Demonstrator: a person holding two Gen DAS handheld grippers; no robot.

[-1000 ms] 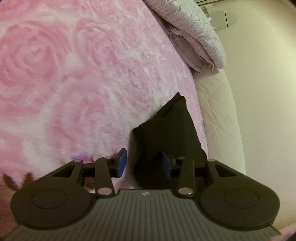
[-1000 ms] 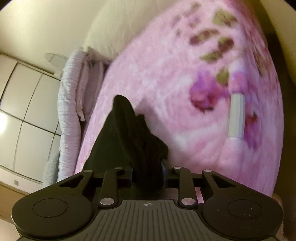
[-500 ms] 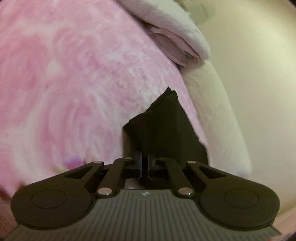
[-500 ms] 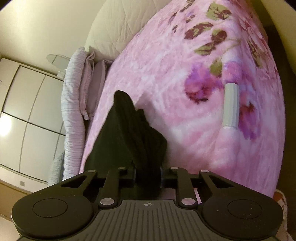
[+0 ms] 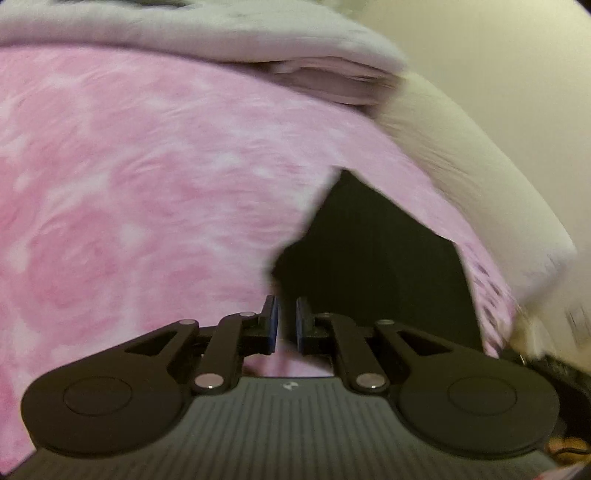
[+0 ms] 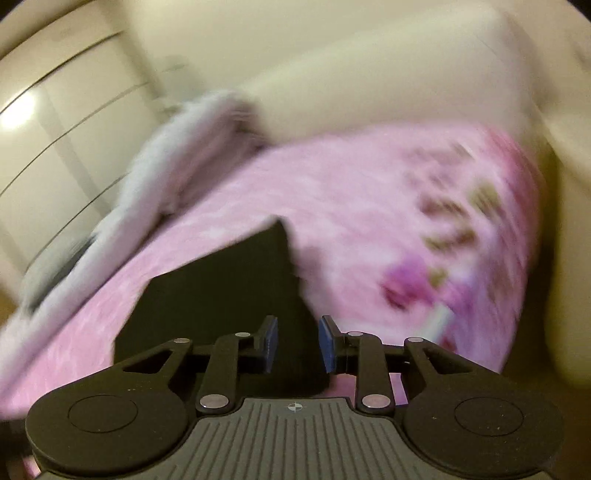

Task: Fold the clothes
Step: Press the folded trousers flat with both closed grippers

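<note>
The left gripper (image 5: 286, 325) stands slightly parted, pink showing in the narrow gap, gripping nothing. The right gripper (image 6: 297, 343) is wider apart, also empty. The black garment (image 6: 221, 295) lies flat, lower centre, on the pink blanket (image 5: 129, 184).

probably a home bedroom: pink floral blanket (image 5: 155, 192), pillows (image 5: 229, 44), wardrobe doors (image 6: 48, 122)

Black garment (image 5: 373, 258) ahead of the blue-padded black left gripper (image 5: 287, 325), on a pink rose-patterned blanket (image 5: 147, 184) with purple flowers right of the right gripper (image 6: 297, 343); pale lilac bedding (image 5: 221, 33) beyond, cream wall (image 6: 332, 37).
</note>
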